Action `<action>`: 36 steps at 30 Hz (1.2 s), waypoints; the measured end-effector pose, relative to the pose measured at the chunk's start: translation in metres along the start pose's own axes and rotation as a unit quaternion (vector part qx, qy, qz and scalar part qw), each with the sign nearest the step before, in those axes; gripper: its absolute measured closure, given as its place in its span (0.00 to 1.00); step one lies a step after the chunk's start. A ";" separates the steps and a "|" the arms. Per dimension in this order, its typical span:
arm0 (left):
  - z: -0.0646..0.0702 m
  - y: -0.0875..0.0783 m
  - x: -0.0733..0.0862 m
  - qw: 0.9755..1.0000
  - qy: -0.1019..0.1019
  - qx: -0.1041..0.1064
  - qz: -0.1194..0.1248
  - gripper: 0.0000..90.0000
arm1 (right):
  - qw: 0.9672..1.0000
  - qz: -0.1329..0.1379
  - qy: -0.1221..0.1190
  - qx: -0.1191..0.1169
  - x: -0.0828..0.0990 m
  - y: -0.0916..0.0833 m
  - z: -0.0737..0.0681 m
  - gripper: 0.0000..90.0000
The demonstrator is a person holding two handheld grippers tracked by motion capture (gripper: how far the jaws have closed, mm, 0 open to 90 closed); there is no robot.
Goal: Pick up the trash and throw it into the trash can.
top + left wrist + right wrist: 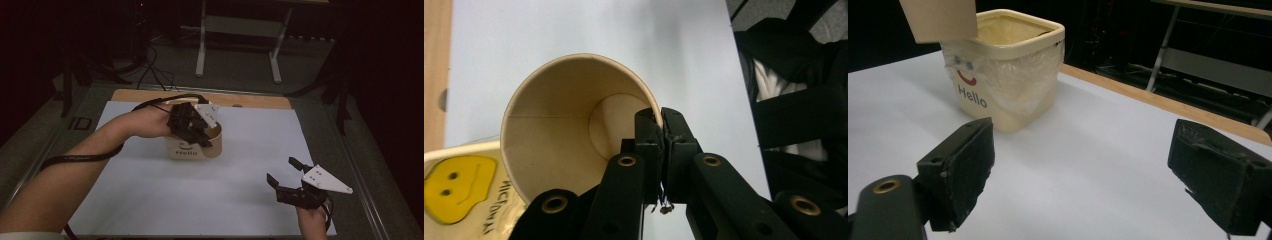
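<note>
A tan paper cup (559,125) hangs tilted, and I look straight into its empty inside. My left gripper (660,119) is shut on the cup's rim, one jaw inside and one outside. In the high view that left gripper (204,137) holds the cup (216,142) just above a cream square tub (181,151) marked "Hello". The tub (1008,75) has a clear plastic liner and stands on the white sheet, with the cup (940,20) at its upper left corner. My right gripper (1083,145) is open and empty. It hovers near the front right of the sheet, where the right gripper (281,170) is well apart from the tub.
A white sheet (150,195) covers the table, with a wooden strip (260,101) along its far edge. A yellow smiley face (456,185) shows on the tub's side. A white frame stand (239,30) and cables (152,70) lie on the floor behind.
</note>
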State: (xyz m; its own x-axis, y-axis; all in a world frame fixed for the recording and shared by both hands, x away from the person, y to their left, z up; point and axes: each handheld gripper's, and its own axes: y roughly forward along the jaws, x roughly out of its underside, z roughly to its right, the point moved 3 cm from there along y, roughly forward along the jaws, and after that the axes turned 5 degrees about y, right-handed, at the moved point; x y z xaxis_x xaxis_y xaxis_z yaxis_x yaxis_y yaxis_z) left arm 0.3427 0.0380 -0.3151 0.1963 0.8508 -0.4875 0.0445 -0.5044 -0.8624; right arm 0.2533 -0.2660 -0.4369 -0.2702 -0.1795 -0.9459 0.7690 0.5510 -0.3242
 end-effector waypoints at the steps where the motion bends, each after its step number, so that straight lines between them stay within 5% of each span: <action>1: -0.001 -0.002 0.001 1.000 0.000 0.001 -0.001 0.98 | 1.000 0.000 0.001 -0.001 0.000 0.000 0.000 0.13; 17: -0.022 -0.040 0.015 0.999 -0.021 -0.030 -0.002 0.98 | 1.000 0.000 -0.001 -0.001 0.000 0.002 -0.001 0.13; 36: -0.057 -0.056 0.025 0.997 -0.045 -0.063 -0.016 0.98 | 1.000 -0.003 -0.002 -0.002 0.001 0.002 -0.001 0.13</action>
State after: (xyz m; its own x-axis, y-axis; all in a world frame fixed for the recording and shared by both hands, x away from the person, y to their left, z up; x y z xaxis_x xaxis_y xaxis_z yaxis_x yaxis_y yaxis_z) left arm 0.4007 0.0791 -0.2715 0.1052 0.8739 -0.4745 0.1735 -0.4860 -0.8566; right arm 0.2537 -0.2641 -0.4385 -0.2733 -0.1859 -0.9438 0.7650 0.5529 -0.3304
